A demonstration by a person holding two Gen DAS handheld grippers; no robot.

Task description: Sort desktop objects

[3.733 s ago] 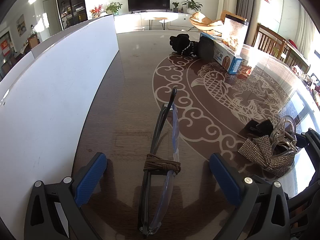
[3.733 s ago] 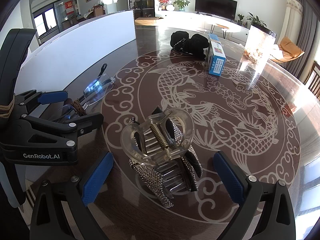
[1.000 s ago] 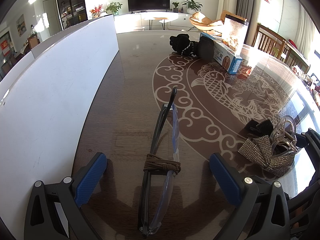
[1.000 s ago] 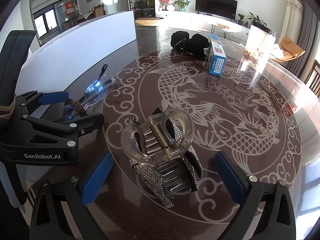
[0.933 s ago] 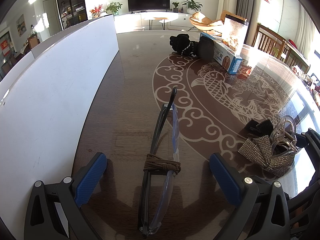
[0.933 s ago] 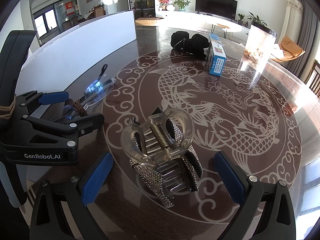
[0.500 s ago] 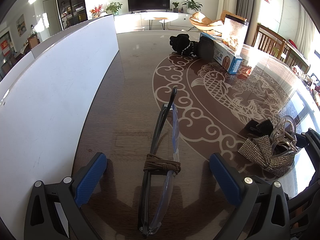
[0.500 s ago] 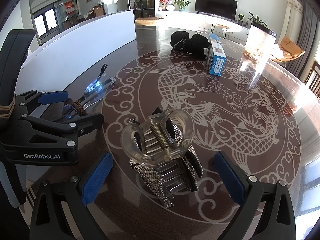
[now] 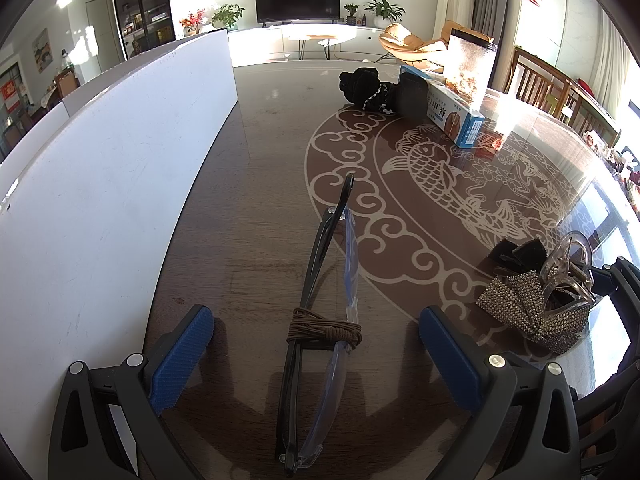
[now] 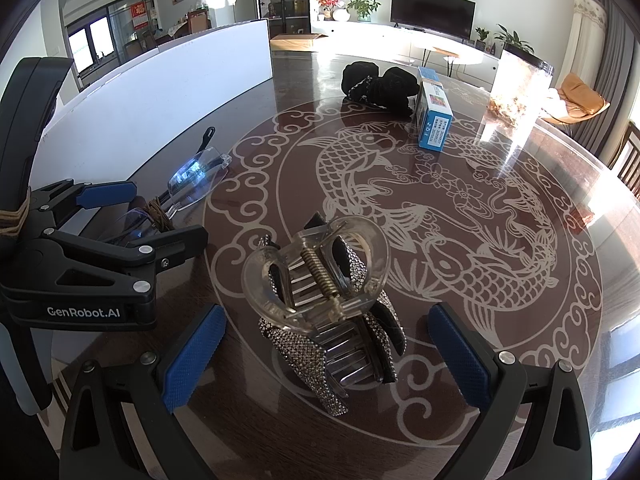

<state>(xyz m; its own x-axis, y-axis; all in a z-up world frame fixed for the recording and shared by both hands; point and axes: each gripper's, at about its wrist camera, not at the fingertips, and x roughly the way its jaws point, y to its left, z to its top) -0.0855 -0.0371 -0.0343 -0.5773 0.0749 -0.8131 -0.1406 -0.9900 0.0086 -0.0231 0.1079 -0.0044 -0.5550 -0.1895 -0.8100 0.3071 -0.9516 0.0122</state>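
Clear plastic and thin black frame are what your left gripper [image 9: 316, 354] is lined up on: the folded glasses [image 9: 320, 280], bound near the middle by a wrap of brown cord [image 9: 325, 327], lie flat on the dark patterned surface [image 9: 256, 208] between its blue-padded fingers [image 9: 182, 360], which stand wide apart and touch nothing. Your right gripper [image 10: 326, 354] is just as open, its fingers either side of the rhinestone hair clip [image 10: 326, 304], which sits on the surface near the glasses and close to your left tool. Further off, a black fabric bundle [image 10: 376, 86] and a blue box [image 10: 432, 116] rest against each other, with a white board [image 9: 100, 168] standing along the left edge. The risks look like these: the glasses lie low and lengthwise along your fingers' axis, so closing may catch only the lens edge and let the frame skid on the glossy top, or squeeze and flex the lens. The clip is lumpy and spring-loaded; pressing its clear handles could pop it open and twist it out. With both tools this close, moving together invites a knock between them.
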